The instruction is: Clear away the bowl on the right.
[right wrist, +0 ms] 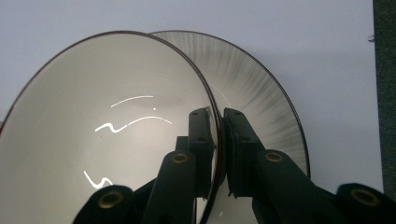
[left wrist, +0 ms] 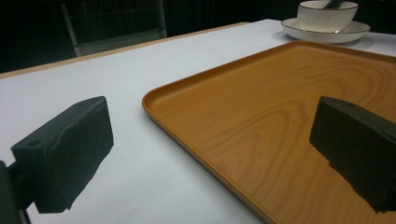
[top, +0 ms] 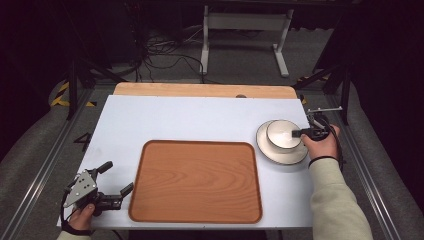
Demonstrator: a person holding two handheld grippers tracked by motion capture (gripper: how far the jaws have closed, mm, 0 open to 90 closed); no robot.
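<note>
Bowl [top: 283, 133] sits on its plate [top: 280, 156] at three o'clock of the wooden tray [top: 195, 180]; the right gripper [right wrist: 219, 135] pinches its rim wall, one jaw inside. Lift straight up, keeping the pinch level, so the plate stays put. The left gripper [top: 112, 177] hovers spread at eight o'clock

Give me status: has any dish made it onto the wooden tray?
Nothing done yet: the tray is bare. In hand: the right gripper has its jaws clamped on the bowl rim, the bowl sitting on its plate. Probably left: moving both over. The left gripper is open, idle beside the tray.
</note>
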